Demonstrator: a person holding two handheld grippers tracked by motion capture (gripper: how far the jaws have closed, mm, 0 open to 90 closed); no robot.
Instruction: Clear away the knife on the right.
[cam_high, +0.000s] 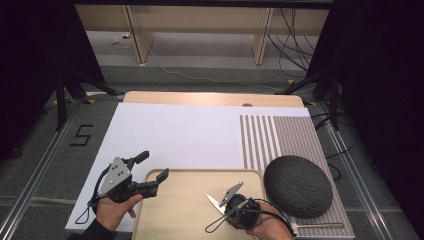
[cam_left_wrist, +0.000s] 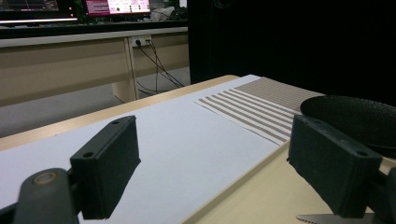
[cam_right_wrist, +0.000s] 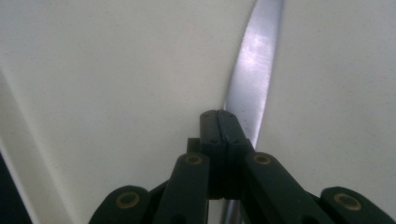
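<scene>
The knife (cam_high: 213, 200) was a plain table knife with a bright, polished steel blade, faintly scuffed, narrowing to a rounded point; in the left tongs' view a short stretch of its edge showed fine serrations (cam_left_wrist: 327, 218). It lay on the pale wooden tray (cam_high: 175, 210) at the near side of the bench (cam_high: 210, 97), toward the tray's right half. In the high view its tip pointed to the upper left, away from the person's right hand (cam_high: 267, 227), and its long axis ran on a slant from that hand across the tray's surface. In the right tongs' view the blade (cam_right_wrist: 254, 70) ran on past the jaw tips in nearly the same line as the jaws, leaning slightly to one side.

The right tongs (cam_high: 225, 199) were closed, the two black jaws pressed flat together, with the knife passing just beside and under them; whether the jaws pinched it could not be told.

The left tongs (cam_high: 154, 167), held in the left hand (cam_high: 115, 210), stood wide open with nothing between the jaws, over the tray's far left corner.

A dark, rough-textured bowl (cam_high: 298, 186) sat turned upside down just to the right of the tray, on a striped placemat (cam_high: 280, 135) beside a white sheet (cam_high: 175, 135).
</scene>
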